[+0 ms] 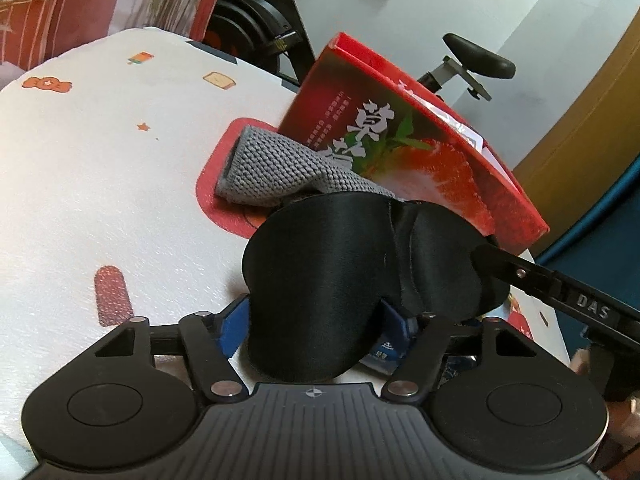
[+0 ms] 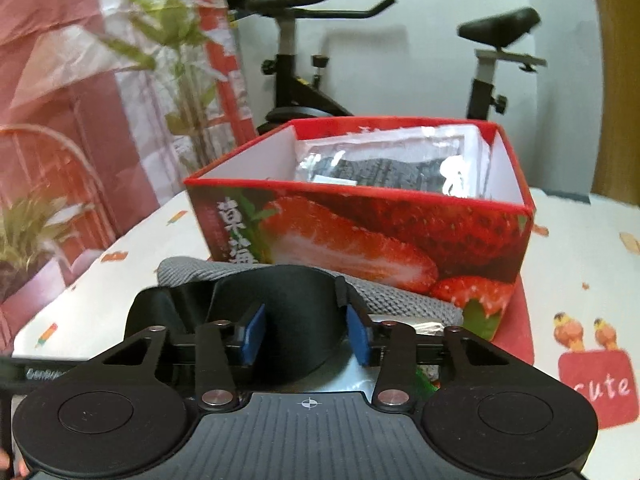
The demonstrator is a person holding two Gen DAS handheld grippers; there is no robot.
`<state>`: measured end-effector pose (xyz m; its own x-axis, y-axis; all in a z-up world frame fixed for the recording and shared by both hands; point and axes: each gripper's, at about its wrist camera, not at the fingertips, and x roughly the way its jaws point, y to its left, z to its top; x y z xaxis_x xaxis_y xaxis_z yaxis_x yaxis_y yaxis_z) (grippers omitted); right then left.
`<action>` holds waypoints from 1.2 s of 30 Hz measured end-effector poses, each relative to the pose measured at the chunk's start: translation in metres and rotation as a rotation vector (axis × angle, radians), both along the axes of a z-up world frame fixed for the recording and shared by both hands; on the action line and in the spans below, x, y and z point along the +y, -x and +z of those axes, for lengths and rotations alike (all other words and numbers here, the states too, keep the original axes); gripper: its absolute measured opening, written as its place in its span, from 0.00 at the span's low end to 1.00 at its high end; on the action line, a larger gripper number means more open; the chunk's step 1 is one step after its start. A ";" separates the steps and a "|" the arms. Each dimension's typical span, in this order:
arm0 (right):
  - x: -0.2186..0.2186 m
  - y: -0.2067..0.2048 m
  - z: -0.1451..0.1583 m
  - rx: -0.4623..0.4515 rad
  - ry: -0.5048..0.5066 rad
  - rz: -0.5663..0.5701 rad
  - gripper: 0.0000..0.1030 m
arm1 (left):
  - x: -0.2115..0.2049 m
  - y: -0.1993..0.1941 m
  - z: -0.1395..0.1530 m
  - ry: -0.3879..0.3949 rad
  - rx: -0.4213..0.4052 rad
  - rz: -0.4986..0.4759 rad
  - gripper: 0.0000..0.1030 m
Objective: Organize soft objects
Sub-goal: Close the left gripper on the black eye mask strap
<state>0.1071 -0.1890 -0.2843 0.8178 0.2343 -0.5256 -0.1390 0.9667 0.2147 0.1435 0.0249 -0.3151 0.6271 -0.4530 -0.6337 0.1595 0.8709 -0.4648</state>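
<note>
A black padded eye mask (image 1: 340, 276) is held between both grippers, just in front of a red strawberry-print box (image 1: 404, 148). My left gripper (image 1: 316, 320) is shut on one end of the mask; the mask hides its fingertips. My right gripper (image 2: 306, 334) is shut on the other end of the mask (image 2: 280, 308), with blue pads (image 2: 254, 336) on either side of it. A grey knitted cloth (image 1: 276, 168) lies on the table against the box front; it also shows in the right wrist view (image 2: 400, 292). The box (image 2: 360, 236) holds a plastic-wrapped dark item (image 2: 384, 164).
The table has a white cartoon-print cloth (image 1: 100, 160). An exercise bike (image 2: 296, 76) stands behind the table. Potted plants (image 2: 28, 232) and red curtains are at the left. A wrapped packet (image 2: 424, 368) lies under my right gripper.
</note>
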 end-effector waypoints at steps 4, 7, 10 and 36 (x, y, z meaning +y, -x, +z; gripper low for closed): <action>0.006 0.007 0.011 -0.030 0.053 0.027 0.24 | -0.001 0.003 0.008 -0.041 -0.029 0.003 0.52; 0.006 0.011 0.020 -0.050 0.024 0.038 0.15 | 0.000 0.005 0.017 -0.057 -0.058 0.002 0.41; 0.008 0.014 0.026 -0.062 -0.015 0.077 0.14 | 0.005 0.008 0.023 -0.041 -0.081 0.015 0.34; 0.059 0.018 0.027 -0.084 0.096 0.214 0.16 | 0.006 0.001 0.006 -0.037 0.012 0.018 0.23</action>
<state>0.0895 -0.1299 -0.2570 0.7963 0.3592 -0.4866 -0.3566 0.9287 0.1021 0.1422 0.0313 -0.3095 0.6275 -0.4178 -0.6571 0.1385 0.8903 -0.4339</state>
